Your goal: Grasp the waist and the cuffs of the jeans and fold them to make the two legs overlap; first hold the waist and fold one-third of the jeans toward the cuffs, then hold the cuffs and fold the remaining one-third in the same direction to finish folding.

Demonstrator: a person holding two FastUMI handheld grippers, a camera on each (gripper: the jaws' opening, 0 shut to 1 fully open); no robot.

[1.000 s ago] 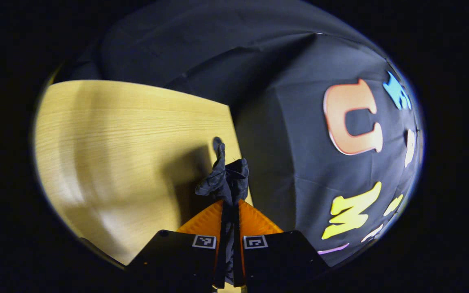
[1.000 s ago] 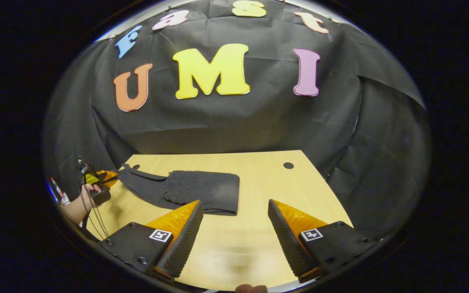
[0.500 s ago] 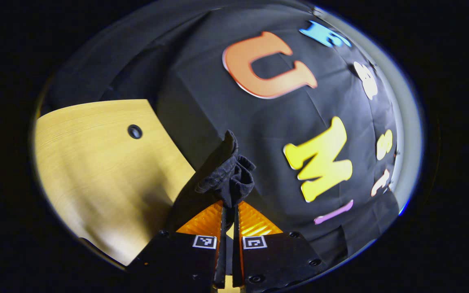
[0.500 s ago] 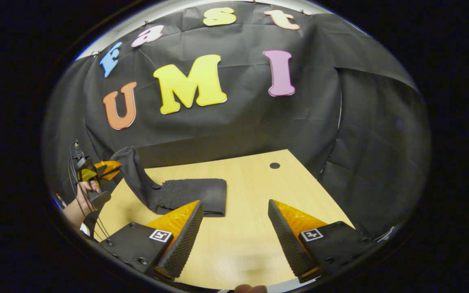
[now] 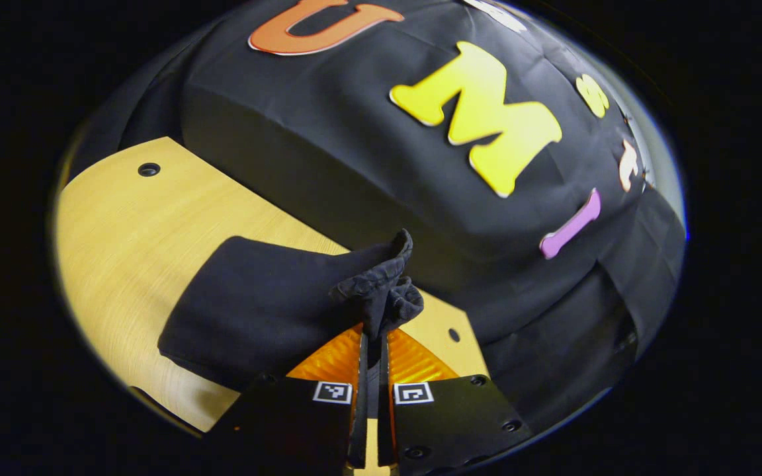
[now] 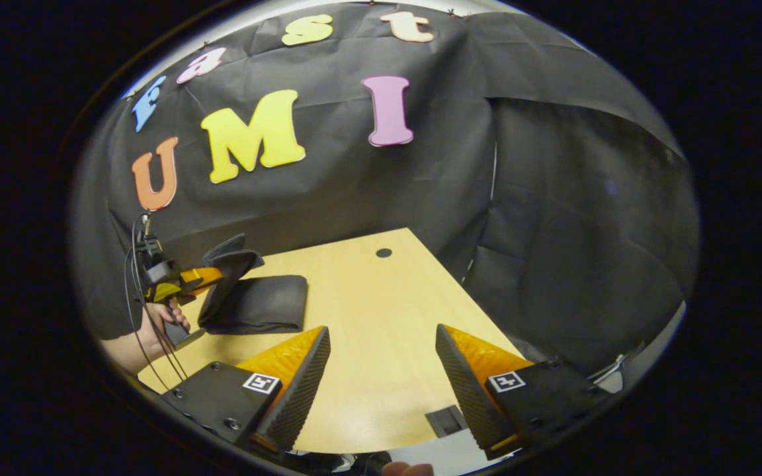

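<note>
The dark jeans (image 5: 255,311) lie as a folded stack on the wooden table (image 5: 116,218). My left gripper (image 5: 371,337) is shut on the bunched cuffs (image 5: 381,287), holding them up over the stack. In the right gripper view the jeans (image 6: 258,304) rest at the table's left, with the left gripper (image 6: 212,273) lifting the cuff end above them in a hand (image 6: 159,327). My right gripper (image 6: 381,370) stands open over bare table (image 6: 368,317), well to the right of the jeans, holding nothing.
The black cloth wall (image 6: 368,192) closes off the back and right side of the table. A small round hole (image 6: 383,252) sits near the table's far edge. A dark rectangular slot (image 6: 446,420) lies at the table's near edge, between my right fingers.
The left gripper has carried the cuffs up and over toward the folded stack, so the loose leg section now arches above it. The right gripper has swung away to the right.
</note>
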